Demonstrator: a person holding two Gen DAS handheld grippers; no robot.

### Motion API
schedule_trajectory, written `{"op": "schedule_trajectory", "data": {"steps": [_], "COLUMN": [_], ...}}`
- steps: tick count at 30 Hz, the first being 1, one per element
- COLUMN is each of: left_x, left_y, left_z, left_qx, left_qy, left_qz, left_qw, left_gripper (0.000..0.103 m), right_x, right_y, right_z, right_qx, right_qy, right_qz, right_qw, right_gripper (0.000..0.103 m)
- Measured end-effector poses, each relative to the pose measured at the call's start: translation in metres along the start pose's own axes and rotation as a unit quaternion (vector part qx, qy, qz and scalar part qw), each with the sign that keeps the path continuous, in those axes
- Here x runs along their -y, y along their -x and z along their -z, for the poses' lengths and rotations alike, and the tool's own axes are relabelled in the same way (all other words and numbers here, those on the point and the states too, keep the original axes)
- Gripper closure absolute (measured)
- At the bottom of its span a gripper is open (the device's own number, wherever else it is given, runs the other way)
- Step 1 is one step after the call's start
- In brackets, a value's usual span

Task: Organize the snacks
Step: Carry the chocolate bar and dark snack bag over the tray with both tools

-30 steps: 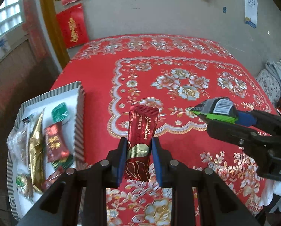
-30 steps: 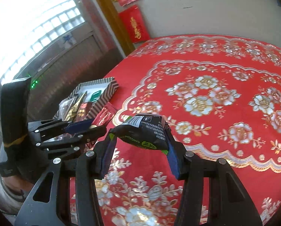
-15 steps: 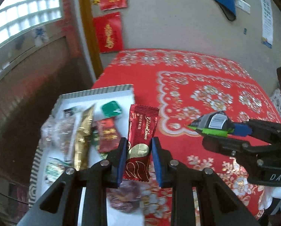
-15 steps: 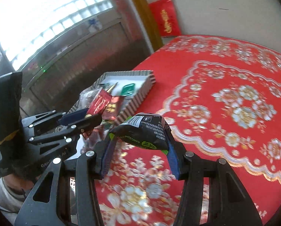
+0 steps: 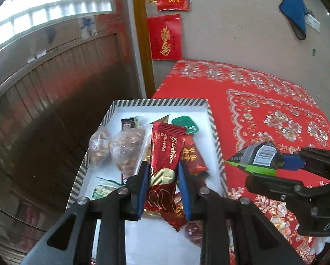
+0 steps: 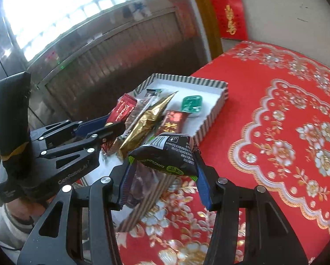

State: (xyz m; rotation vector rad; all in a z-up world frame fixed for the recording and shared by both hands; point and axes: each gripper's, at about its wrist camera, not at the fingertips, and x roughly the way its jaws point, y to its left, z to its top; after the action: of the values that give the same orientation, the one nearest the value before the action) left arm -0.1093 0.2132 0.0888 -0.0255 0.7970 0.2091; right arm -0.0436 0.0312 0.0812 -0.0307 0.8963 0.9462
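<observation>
red floral tablecloth over table, pale wall behind with red hangings; wood-slat panel and bright window at left. striped-rim white tray at table's left edge, holding gold foil pouch, green sealed cup, small red packet, clear bags of brown nuts, other small wrappers.

left gripper: blue pads clamped on red "golden crown" bar, bar upright, lifted above tray contents, not touching them as far as visible. seen also from right wrist view.

right gripper: pads clamped on black-and-green snack pack, barcode side up, held over tray's near right corner and cloth beside it. same pack visible in left view, just right of tray rim.

sleeve and hand partly visible under left gripper handle.
</observation>
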Motion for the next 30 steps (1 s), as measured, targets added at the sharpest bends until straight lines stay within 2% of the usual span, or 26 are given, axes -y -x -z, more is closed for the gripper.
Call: {"op": "schedule_trajectory", "data": {"steps": [11,16,24,27,30], "left_x": [-0.011,-0.019,-0.035,-0.038,-0.039], "left_y": [-0.006,-0.015,-0.029,-0.031,-0.032], "left_z": [0.005,0.005,0.007,0.008,0.01], "left_qx": [0.0,-0.029,-0.072,-0.077,-0.076], "left_qy": [0.006,0.026,0.063,0.066,0.061], "left_qz": [-0.017,0.015,0.066,0.069,0.055], "left_qw": [0.9998,0.9991,0.9933,0.9924,0.9937], "left_gripper": [0.074,0.074,0.074,0.074,0.074], "right_x": [-0.009,-0.013,-0.005,-0.004,-0.006], "right_y": [-0.017,-0.019,-0.015,-0.017,-0.024], "right_z": [-0.002,-0.005,-0.008,-0.009,-0.009], "right_qx": [-0.014,-0.016,-0.009,-0.011,-0.019], "right_qy": [0.006,0.01,-0.01,-0.008,-0.003], "right_qz": [-0.006,-0.011,-0.031,-0.025,-0.023], "right_qw": [1.0,1.0,0.999,1.0,1.0], "right_gripper": [0.053,0.053,0.053,0.053,0.053]}}
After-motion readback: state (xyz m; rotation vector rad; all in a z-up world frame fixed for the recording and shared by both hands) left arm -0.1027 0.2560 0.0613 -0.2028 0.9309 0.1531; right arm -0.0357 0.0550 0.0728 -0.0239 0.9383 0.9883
